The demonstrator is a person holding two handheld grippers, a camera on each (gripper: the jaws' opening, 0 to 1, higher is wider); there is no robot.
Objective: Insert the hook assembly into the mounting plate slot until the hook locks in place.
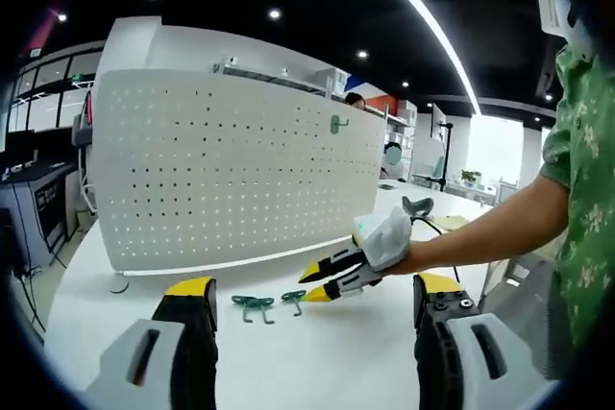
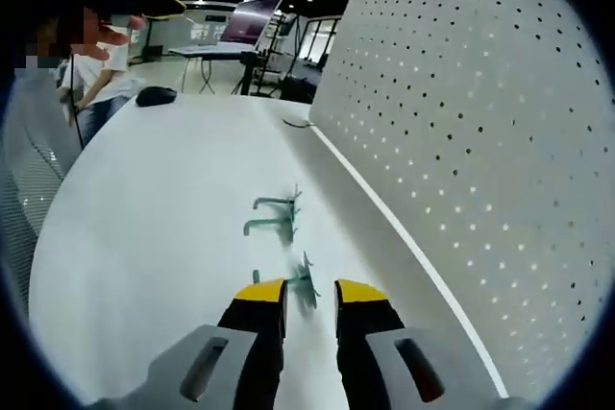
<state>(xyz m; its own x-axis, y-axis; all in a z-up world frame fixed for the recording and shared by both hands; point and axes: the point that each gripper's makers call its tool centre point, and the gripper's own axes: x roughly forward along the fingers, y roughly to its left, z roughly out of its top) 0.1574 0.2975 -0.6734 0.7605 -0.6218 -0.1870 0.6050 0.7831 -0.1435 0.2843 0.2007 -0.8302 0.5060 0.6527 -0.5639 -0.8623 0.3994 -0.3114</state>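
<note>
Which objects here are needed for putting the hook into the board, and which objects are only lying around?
For the job:
- white pegboard
- double green hook on the table
- small green hook in front of the right gripper
- green hook already on the board
- left gripper

Just lying about:
- black mouse-like object
- black cable
- white table, only the support

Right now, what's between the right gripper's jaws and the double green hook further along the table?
In the right gripper view, a single green hook lies just beyond the right gripper; then bare white table up to the double hook.
</note>
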